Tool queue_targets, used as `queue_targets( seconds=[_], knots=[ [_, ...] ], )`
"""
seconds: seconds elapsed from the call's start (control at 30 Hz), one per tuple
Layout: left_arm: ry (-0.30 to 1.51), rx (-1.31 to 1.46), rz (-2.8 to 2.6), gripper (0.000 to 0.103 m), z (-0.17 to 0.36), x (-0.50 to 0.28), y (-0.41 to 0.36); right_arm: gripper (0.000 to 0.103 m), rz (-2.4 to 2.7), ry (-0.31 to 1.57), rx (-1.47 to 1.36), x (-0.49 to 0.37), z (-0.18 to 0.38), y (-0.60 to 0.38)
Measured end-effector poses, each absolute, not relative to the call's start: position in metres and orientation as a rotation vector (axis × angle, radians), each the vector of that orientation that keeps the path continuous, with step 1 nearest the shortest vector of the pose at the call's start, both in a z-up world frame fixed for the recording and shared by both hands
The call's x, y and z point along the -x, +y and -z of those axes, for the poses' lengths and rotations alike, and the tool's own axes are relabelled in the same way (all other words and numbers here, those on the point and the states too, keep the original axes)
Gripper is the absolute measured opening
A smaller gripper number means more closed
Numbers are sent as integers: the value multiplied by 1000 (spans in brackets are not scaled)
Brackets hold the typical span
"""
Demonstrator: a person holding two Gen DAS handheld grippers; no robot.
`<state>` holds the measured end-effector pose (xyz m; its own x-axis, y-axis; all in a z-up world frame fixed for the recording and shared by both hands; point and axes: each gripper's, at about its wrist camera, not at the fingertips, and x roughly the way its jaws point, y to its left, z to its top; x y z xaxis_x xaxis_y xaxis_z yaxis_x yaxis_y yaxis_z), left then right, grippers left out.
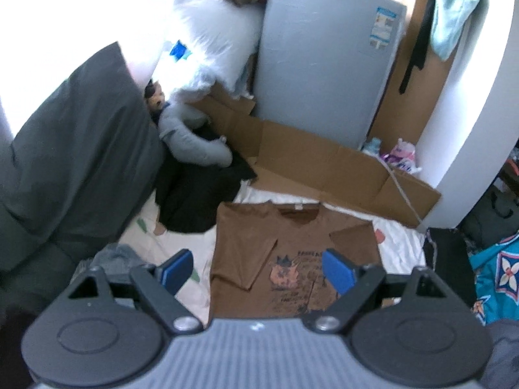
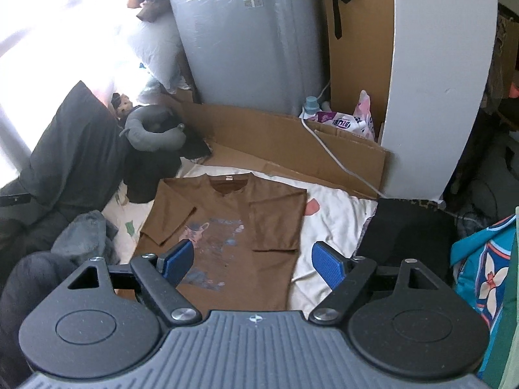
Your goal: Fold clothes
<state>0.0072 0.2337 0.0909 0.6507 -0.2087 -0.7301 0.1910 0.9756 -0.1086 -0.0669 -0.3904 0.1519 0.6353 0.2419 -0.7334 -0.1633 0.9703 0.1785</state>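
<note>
brown t-shirt (image 2: 227, 223) flat on white sheet (image 2: 327, 217), both sleeves folded in, below and ahead of left gripper (image 1: 258, 270) and right gripper (image 2: 253, 261), both jaws spread wide, empty

Left gripper (image 1: 258, 270) held above bed, jaws wide apart, blue pads (image 1: 177, 270) empty. Below: brown printed T-shirt (image 1: 259, 243) flat on white sheet (image 1: 402, 243), both sleeves folded inward, collar away from camera. Black garment (image 1: 194, 194) just left of shirt. Flattened cardboard (image 1: 324, 159) beyond collar. Grey pillow (image 1: 74, 149) far left.
</note>
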Motion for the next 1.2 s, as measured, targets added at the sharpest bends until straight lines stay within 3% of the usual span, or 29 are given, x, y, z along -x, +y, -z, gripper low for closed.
queue_targets(
  seconds=[0.5,1.2],
  knots=[
    [938,49,117,89,5,22,285,85,-107,823,-295,127,-30,-436],
    [1036,52,130,86,111,38,306,84,-161,972,-166,132,93,-396]
  ],
)
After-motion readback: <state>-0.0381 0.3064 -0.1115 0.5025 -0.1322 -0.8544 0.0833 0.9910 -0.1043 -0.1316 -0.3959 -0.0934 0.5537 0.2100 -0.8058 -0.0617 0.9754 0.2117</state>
